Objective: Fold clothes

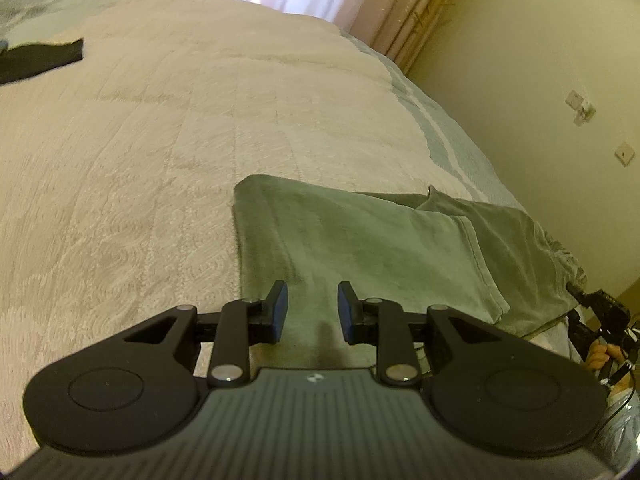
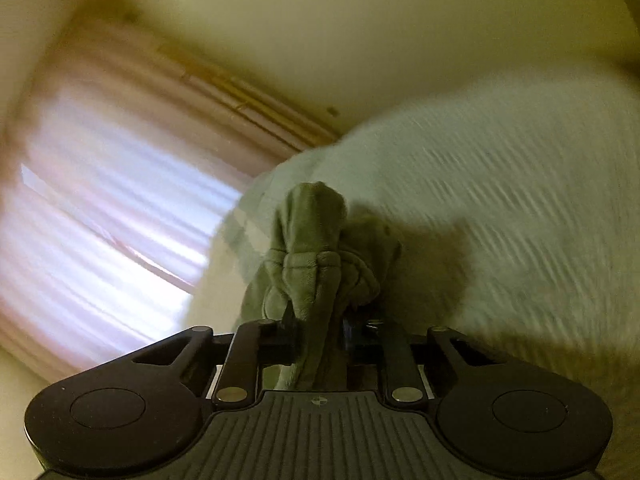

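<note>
At the far left of my left wrist view a dark garment (image 1: 40, 58) lies on the pale bedspread (image 1: 160, 140), well apart from the work. Moving right, my left gripper (image 1: 313, 312) hovers over the near edge of the green garment (image 1: 360, 248), its jaws a little way apart with nothing between them; the pads are clear of the cloth. The garment lies mostly flat on the bed toward its right edge, one layer already doubled over on the right. Further right still, a hand (image 1: 600, 356) holds the other gripper's handle.

In the right wrist view my right gripper (image 2: 318, 320) is clamped on a bunched wad of that same green garment (image 2: 312, 248), the cloth spilling out ahead of the jaws (the background is badly smeared, so I cannot tell how high the wad sits above the bed).

To do this fold well, I judge I should pin or pinch the near edge with the left before carrying the right end across, keep the cloth taut between the two, and lay it edge to edge. The bunched grip may drag wrinkles in.
</note>
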The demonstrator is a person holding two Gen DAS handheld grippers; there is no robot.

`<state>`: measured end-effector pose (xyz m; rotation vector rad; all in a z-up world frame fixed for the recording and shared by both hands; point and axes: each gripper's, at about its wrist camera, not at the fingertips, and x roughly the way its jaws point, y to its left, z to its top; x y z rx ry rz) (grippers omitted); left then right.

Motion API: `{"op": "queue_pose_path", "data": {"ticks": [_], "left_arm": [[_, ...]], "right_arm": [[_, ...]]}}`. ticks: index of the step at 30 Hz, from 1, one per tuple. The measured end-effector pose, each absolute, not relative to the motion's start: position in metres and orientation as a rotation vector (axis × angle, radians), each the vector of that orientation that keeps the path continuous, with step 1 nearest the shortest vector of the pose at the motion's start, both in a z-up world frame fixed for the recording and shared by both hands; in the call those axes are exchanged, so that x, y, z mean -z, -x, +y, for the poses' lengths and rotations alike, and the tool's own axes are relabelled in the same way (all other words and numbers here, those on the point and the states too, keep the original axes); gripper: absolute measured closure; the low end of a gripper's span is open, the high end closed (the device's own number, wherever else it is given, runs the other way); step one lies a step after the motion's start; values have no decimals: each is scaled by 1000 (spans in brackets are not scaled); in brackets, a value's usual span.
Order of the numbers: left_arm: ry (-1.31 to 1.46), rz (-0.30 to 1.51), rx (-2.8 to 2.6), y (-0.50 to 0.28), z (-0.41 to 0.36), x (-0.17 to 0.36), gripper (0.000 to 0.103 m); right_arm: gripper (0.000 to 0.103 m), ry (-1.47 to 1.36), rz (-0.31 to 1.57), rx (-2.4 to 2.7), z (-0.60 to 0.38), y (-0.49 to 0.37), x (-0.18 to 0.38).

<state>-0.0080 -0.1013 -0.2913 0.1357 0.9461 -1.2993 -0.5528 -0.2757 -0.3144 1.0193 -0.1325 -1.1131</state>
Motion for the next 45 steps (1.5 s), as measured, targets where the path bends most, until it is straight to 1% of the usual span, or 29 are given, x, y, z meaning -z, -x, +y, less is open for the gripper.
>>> {"op": "queue_pose_path", "data": {"ticks": [3, 5, 8, 11, 14, 16, 19, 20, 21, 24, 29, 31, 33, 36, 39, 41, 42, 43, 44, 45], "left_arm": [[-114, 949, 1292, 0, -94, 289, 82], [-102, 945, 1282, -6, -88, 287, 82], [-78, 941, 1263, -18, -75, 284, 82], [-55, 939, 1244, -29, -60, 282, 82], [-35, 946, 1225, -38, -43, 283, 82], [-26, 958, 1212, -44, -34, 285, 82], [-25, 978, 1188, -50, -22, 290, 82], [-26, 985, 1181, -52, -19, 292, 82], [-26, 991, 1177, -52, -15, 293, 82], [-29, 1008, 1165, -55, -5, 297, 82], [-40, 1018, 1151, -56, 4, 303, 82], [-39, 1018, 1149, -55, 6, 304, 82], [-38, 1015, 1152, -53, 8, 304, 82], [-44, 1014, 1155, -50, 9, 303, 82], [-64, 1000, 1154, -47, 11, 301, 82], [-85, 985, 1144, -45, 13, 301, 82], [-95, 982, 1135, -44, 13, 302, 82], [-103, 984, 1126, -44, 13, 302, 82], [-109, 987, 1120, -43, 13, 302, 82], [-115, 987, 1119, -41, 13, 302, 82]], "right_arm": [[89, -722, 8, 1179, -252, 496, 261], [90, -475, 92, 1173, -226, 448, 230], [90, -114, 187, 1092, -172, 376, 200], [89, 186, 258, 947, -107, 312, 199], [89, 370, 347, 772, -50, 265, 229], [88, 435, 428, 662, -22, 240, 260], [88, 544, 610, 533, 8, 208, 326], [88, 593, 650, 522, 17, 202, 345], [88, 643, 638, 543, 28, 199, 356], [88, 551, 601, 568, 31, 203, 334], [88, 614, 493, 550, 54, 209, 299], [88, 642, 528, 512, 51, 205, 312], [88, 662, 605, 491, 57, 202, 339], [88, 686, 621, 511, 48, 186, 362], [88, 622, 570, 553, 47, 186, 348], [88, 616, 616, 540, 43, 184, 354], [86, 619, 644, 529, 43, 183, 360], [72, 636, 653, 524, 46, 185, 365], [58, 636, 657, 516, 50, 185, 366], [30, 601, 664, 495, 55, 187, 363]]}}
